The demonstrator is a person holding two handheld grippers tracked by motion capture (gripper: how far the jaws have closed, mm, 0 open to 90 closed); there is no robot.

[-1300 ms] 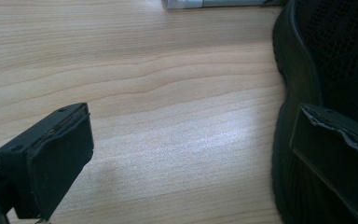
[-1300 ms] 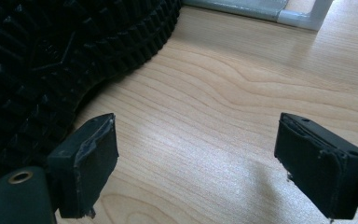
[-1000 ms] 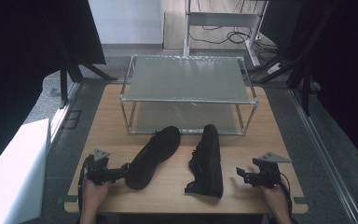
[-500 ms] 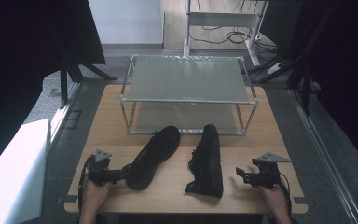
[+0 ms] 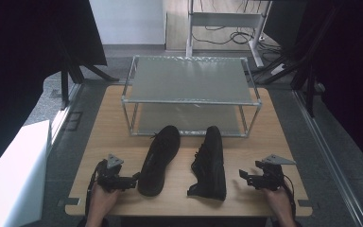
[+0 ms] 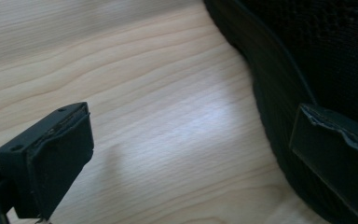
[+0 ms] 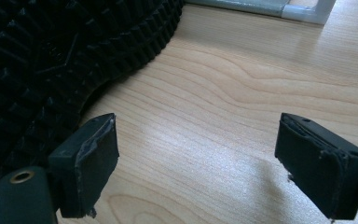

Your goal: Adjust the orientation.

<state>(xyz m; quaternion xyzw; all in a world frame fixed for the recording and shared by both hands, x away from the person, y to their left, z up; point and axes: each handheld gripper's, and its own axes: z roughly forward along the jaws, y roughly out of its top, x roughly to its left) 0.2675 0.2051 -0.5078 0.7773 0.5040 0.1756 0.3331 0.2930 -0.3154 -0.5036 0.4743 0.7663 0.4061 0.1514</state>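
Facing right gripper [image 7: 196,158]: shoe's treaded sole [image 7: 51,60]

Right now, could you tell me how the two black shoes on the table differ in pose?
The left shoe sits upright on its sole, opening up, toe angled toward the rack. The right shoe lies tipped on its side, its treaded sole facing the right claw. The left shoe's heel is beside the left claw; the right shoe lies apart from the right claw. Both are black lace-ups.
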